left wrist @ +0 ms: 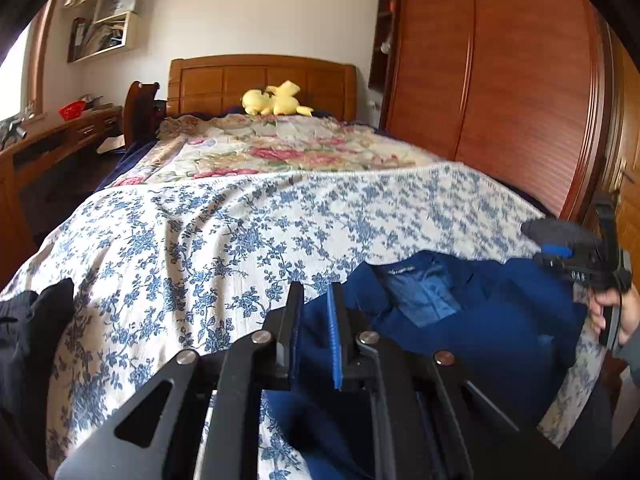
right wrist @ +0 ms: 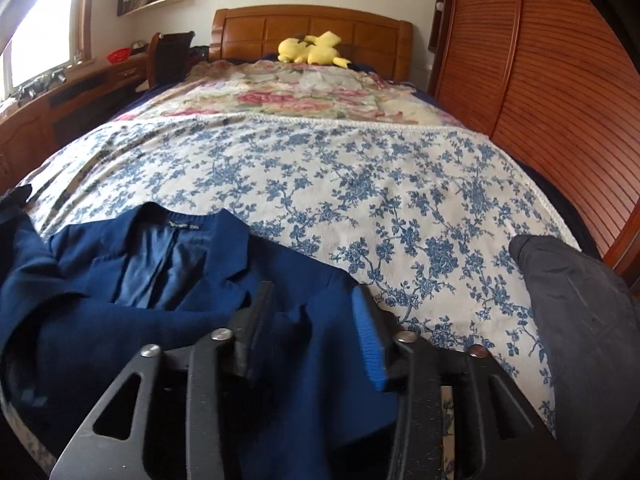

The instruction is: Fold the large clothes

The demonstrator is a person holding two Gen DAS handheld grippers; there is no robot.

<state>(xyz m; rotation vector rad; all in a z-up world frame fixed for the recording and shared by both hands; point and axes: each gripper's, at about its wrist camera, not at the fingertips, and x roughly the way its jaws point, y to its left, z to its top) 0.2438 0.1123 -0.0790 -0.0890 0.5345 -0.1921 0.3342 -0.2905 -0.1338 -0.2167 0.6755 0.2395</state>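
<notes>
A navy blue jacket (right wrist: 100, 292) lies collar-up at the near end of the bed, its lighter lining and neck label showing. In the left wrist view the jacket (left wrist: 500, 320) spreads to the right. My left gripper (left wrist: 316, 320) sits low over the jacket's left edge. Its jaws are only a narrow slit apart, with blue cloth showing in the gap but not clearly pinched. My right gripper (right wrist: 312, 320) hangs over the jacket's right shoulder, jaws well apart and the cloth lying loose beneath them. A hand (left wrist: 616, 312) holds that gripper at the right edge.
The bed has a white cover with blue flowers (right wrist: 400, 184) and a pink floral quilt (right wrist: 300, 96) further up. A yellow plush toy (right wrist: 312, 52) lies by the headboard. A wardrobe (left wrist: 500, 100) stands to the right and a desk (left wrist: 60, 140) to the left. Dark clothing (left wrist: 36, 320) lies at the left, and dark grey fabric (right wrist: 580, 300) at the right.
</notes>
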